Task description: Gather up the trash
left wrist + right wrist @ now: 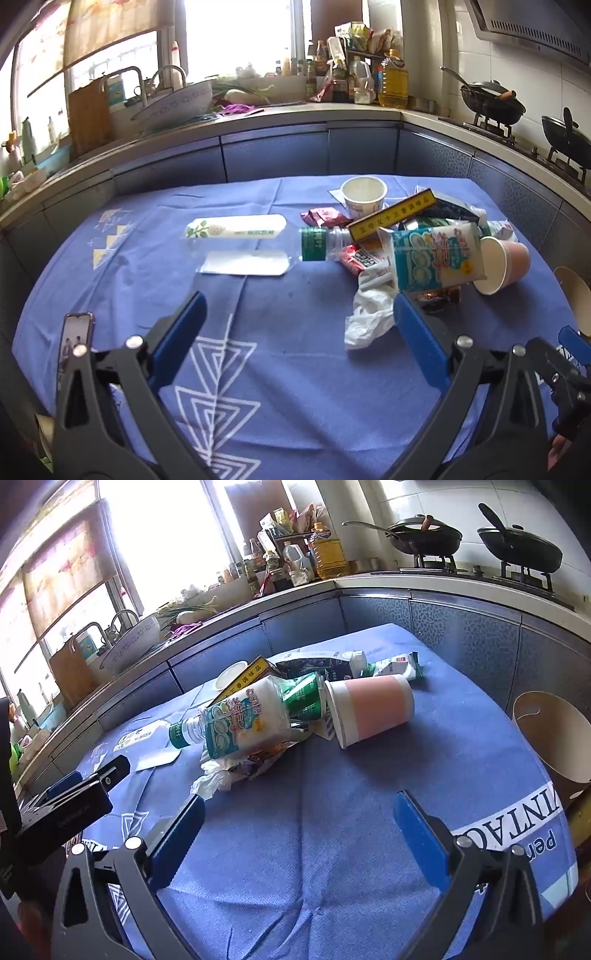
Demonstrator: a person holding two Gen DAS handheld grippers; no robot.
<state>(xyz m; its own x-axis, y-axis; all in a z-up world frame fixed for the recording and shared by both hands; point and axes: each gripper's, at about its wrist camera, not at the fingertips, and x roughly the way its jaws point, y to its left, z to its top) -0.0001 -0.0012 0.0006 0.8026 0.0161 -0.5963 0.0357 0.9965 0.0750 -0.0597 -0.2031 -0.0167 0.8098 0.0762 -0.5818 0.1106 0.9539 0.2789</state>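
Both the left gripper (299, 314) and right gripper (299, 812) are held wide open, empty; the light, crushable pink paper cup (373, 709) at twelve o'clock is best taken mid-wall.

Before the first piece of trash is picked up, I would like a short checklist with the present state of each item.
1. Left hand-held gripper open and empty: ok.
2. Right hand-held gripper open and empty: ok.
3. Trash within view: ok, pink cup lies on its side on the cloth, beside the milk bottle.
4. Free path to the pink cup: ok, bare cloth lies between the right fingers and it.
5. Bin ready: ok, it stands open at the table's right edge.
6. Cup empty of liquid: cannot tell.
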